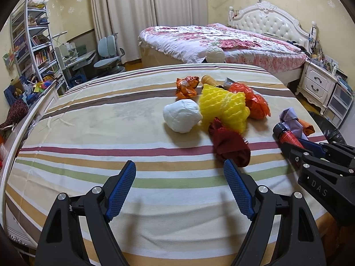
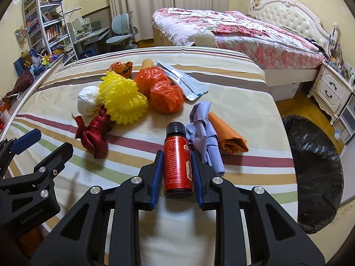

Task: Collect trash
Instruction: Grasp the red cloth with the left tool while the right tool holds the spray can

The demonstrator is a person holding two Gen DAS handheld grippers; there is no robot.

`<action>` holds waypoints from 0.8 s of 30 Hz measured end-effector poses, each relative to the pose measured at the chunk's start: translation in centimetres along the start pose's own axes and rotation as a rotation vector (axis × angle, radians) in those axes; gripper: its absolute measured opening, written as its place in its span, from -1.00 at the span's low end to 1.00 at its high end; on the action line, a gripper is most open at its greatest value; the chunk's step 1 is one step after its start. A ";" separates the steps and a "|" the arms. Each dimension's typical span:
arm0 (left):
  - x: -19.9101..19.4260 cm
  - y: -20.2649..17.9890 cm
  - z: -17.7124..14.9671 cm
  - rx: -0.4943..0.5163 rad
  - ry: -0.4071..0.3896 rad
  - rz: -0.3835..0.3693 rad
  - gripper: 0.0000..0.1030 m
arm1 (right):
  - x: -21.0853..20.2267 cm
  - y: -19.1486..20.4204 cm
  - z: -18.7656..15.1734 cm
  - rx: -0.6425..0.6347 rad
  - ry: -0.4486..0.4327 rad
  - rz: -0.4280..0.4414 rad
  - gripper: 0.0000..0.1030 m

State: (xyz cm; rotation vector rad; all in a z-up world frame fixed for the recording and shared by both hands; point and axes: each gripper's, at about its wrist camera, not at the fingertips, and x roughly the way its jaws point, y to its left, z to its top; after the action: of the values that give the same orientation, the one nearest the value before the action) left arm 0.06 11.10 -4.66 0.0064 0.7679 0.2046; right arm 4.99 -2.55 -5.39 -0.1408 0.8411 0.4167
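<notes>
Right gripper [image 2: 176,166] clamps a cylindrical red bottle [image 2: 177,161]; left gripper [image 1: 179,173] gapes wide

Upper right of frame: double bed [image 1: 221,42] under a pink floral quilt, white tufted headboard [image 1: 270,22] behind. White two-drawer nightstand [image 1: 316,84] at far right. Cream curtains [image 1: 142,11] across top centre. Pale blue desk chair [image 1: 109,53] left of centre, beside a cluttered desk [image 1: 77,59]. Tall white bookshelf [image 1: 33,37] at left edge. Striped tablecloth [image 1: 111,133] filling the foreground.
</notes>
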 end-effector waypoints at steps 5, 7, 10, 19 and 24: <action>-0.2 -0.8 -0.1 0.023 -0.010 -0.009 0.53 | -0.1 -1.1 -0.2 0.021 -0.003 -0.001 -0.53; -0.3 -1.2 -0.1 0.031 -0.015 -0.016 0.53 | -0.2 -1.2 -0.3 0.026 -0.004 0.003 -0.53; -0.1 -1.9 0.2 0.042 -0.013 -0.020 0.53 | -0.2 -1.3 -0.3 0.029 -0.006 0.008 -0.53; 1.8 -3.1 1.9 0.044 0.003 0.001 0.54 | -0.2 -1.3 -0.3 0.034 -0.004 0.014 -0.53; 2.7 -3.4 2.4 0.042 0.024 -0.004 0.54 | -0.2 -1.3 -0.3 0.034 -0.004 0.014 -0.53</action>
State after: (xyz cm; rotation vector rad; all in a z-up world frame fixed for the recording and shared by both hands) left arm 4.16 8.46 -5.06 0.0425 0.7961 0.1853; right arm 5.21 -3.87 -5.49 -0.1026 0.8450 0.4150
